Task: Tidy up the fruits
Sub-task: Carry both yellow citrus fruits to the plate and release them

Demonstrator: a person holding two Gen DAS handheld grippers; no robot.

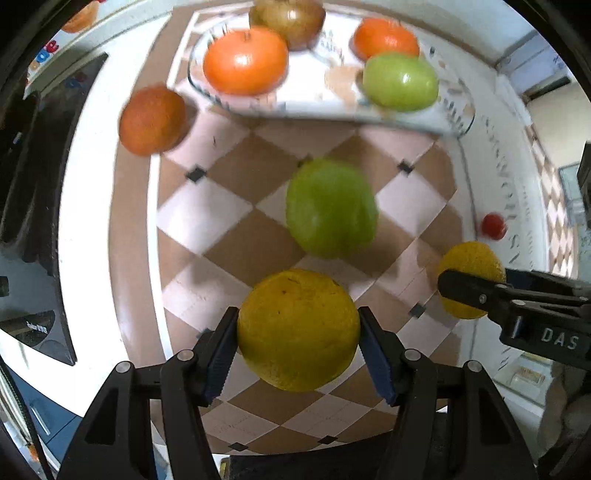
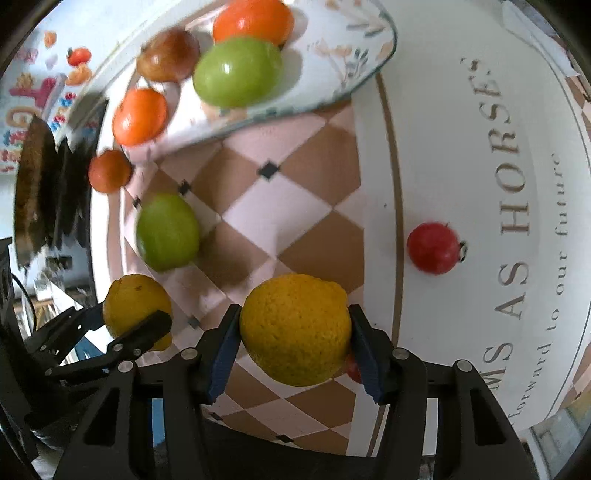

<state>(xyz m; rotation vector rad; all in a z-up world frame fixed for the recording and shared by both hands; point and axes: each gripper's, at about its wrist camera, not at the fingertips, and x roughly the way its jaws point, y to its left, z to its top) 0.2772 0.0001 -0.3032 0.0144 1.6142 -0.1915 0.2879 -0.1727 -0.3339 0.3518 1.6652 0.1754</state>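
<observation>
My left gripper [image 1: 298, 341] is shut on a yellow lemon [image 1: 298, 330], held above the checkered cloth. My right gripper [image 2: 293, 339] is shut on a second yellow lemon [image 2: 295, 328]; it also shows in the left wrist view [image 1: 471, 266] at the right. A glass plate [image 1: 325, 107] at the far side holds two orange fruits [image 1: 245, 61], a green apple [image 1: 400, 81] and a brown fruit [image 1: 286, 20]. A green apple [image 1: 330, 206] lies loose on the cloth. A dark orange fruit [image 1: 153, 120] lies left of the plate. A small red fruit [image 2: 434, 247] lies on the white border.
The checkered tablecloth [image 1: 236, 236] has a white border with printed lettering [image 2: 513, 206]. A dark appliance [image 1: 40, 206] stands at the left edge of the table. Another red fruit [image 2: 352, 367] peeks out beneath the right gripper's lemon.
</observation>
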